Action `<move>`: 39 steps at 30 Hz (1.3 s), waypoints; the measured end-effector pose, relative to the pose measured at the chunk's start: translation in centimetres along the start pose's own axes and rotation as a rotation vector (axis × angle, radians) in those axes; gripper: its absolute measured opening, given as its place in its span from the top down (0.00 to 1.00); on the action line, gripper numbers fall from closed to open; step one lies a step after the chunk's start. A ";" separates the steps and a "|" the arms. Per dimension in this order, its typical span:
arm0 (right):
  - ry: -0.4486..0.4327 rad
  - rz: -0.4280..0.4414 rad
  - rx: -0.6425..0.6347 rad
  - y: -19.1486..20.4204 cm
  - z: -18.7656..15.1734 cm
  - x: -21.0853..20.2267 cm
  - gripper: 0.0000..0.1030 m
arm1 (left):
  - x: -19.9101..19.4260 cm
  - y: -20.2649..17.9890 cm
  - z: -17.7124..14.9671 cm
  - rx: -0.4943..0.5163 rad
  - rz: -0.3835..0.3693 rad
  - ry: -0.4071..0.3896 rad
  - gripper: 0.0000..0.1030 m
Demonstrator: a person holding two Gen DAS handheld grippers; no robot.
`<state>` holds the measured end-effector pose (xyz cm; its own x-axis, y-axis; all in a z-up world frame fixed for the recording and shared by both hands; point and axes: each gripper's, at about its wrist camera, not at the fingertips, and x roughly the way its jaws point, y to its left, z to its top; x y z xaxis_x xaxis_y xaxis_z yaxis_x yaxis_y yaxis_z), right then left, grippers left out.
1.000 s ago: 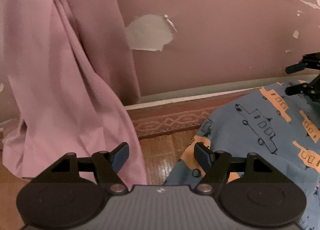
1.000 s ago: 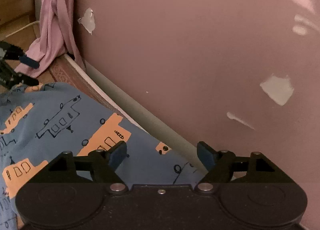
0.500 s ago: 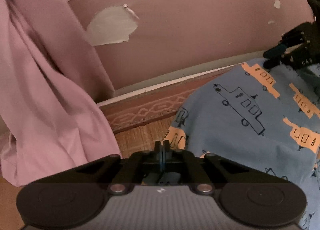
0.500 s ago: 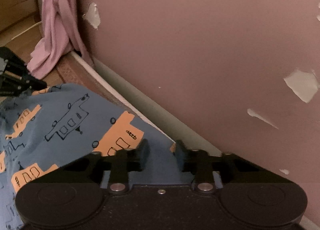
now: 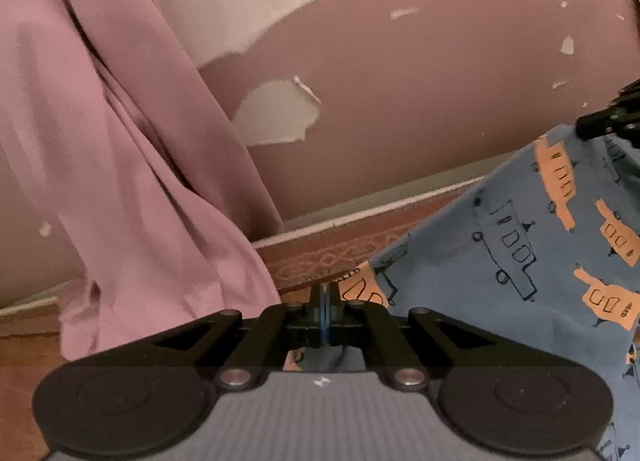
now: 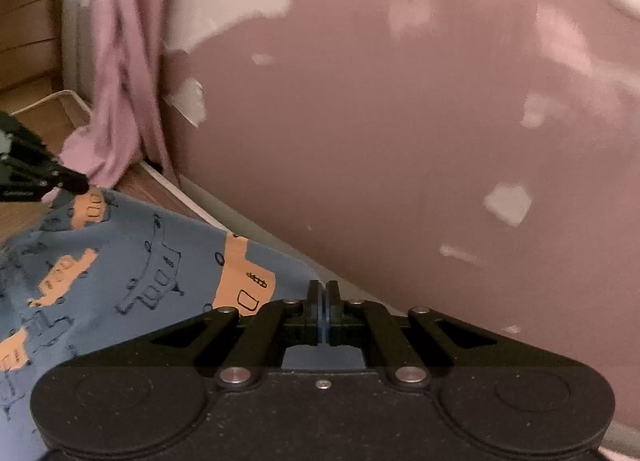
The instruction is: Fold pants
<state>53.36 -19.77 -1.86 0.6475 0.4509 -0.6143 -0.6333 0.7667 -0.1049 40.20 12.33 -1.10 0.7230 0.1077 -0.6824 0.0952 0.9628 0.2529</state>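
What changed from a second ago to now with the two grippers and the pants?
Both grippers went from open to shut: the left gripper and right gripper each clamped an edge of the blue pants and lifted it. The pink curtain stayed put.

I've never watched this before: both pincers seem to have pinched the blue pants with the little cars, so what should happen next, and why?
Probably lift both together and carry that edge over to fold it. The left gripper and right gripper are each shut on the pants, and the cloth spans between them.
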 end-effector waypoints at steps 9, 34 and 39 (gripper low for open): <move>-0.146 -0.077 -0.141 4.3 -1.0 -10.4 1.00 | -7.7 -0.4 -1.0 -0.009 0.003 -0.149 1.00; -0.005 -0.057 -0.347 23.5 -17.1 -23.0 0.96 | -17.3 -6.2 -16.8 0.336 -0.078 -0.034 0.99; 0.000 -0.060 -0.416 24.1 -17.1 -23.0 0.61 | -17.8 -6.9 -17.4 0.413 -0.057 -0.067 0.92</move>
<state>15.92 -19.52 -3.65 0.6882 0.4114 -0.5975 -0.7119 0.5418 -0.4469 14.77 8.04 -2.63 0.7501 0.0278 -0.6608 0.3927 0.7852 0.4788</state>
